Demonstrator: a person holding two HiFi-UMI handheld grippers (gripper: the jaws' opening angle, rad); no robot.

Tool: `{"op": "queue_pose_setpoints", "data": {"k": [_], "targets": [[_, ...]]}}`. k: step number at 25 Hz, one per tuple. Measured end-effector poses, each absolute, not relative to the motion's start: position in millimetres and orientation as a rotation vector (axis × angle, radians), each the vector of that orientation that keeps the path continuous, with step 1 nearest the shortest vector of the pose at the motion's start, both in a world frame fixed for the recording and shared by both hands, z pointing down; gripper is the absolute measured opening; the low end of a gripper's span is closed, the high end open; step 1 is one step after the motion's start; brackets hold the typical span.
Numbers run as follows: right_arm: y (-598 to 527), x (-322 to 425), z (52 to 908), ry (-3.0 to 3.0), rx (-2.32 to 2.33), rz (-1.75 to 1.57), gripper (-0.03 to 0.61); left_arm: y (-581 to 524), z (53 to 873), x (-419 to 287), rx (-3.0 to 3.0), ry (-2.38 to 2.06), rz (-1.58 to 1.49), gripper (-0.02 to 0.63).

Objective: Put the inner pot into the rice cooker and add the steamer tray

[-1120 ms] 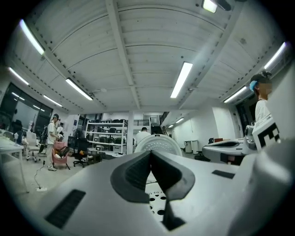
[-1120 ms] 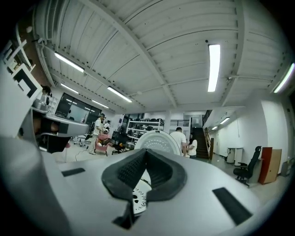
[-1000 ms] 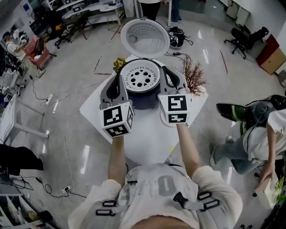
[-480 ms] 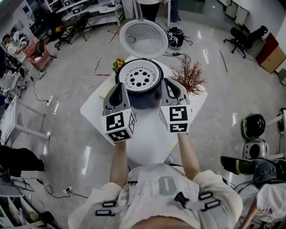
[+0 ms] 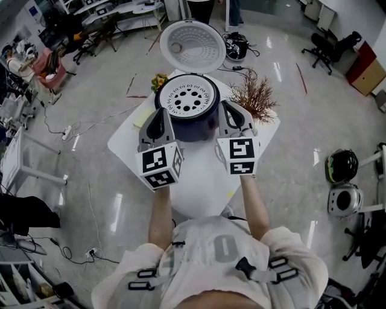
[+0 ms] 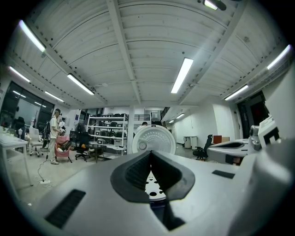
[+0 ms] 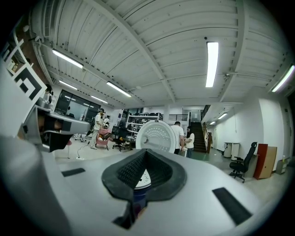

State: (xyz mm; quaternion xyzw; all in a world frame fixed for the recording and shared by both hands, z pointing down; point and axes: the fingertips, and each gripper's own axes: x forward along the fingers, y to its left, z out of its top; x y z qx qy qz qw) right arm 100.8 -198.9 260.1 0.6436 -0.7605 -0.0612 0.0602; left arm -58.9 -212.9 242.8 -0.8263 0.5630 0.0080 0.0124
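Glossy grey floor (image 5: pixel 313 108) mirrors the strip lights (image 6: pixel 183 73) of a ribbed white ceiling (image 6: pixel 147 46). Office chairs (image 5: pixel 329 45), desks (image 5: pixel 120 9) and a shelf rack (image 6: pixel 108 124) line the edges; cables (image 5: pixel 90 252) trail about, and what may be helmets (image 5: pixel 341 166) lie at right

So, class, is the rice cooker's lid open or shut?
Open: the lid stands tipped back behind the rice cooker, leaving the perforated steamer tray on top exposed.
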Motion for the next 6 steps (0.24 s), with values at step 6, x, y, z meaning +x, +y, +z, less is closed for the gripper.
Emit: {"op": "queue_pose_setpoints", "data": {"k": [6], "targets": [[-196.4, 106.3, 259.7, -2.309, 1.952, -0.177, 0.006, -211.2, 244.1, -50.7, -2.574, 1.749, 0.003, 0.02]]}}
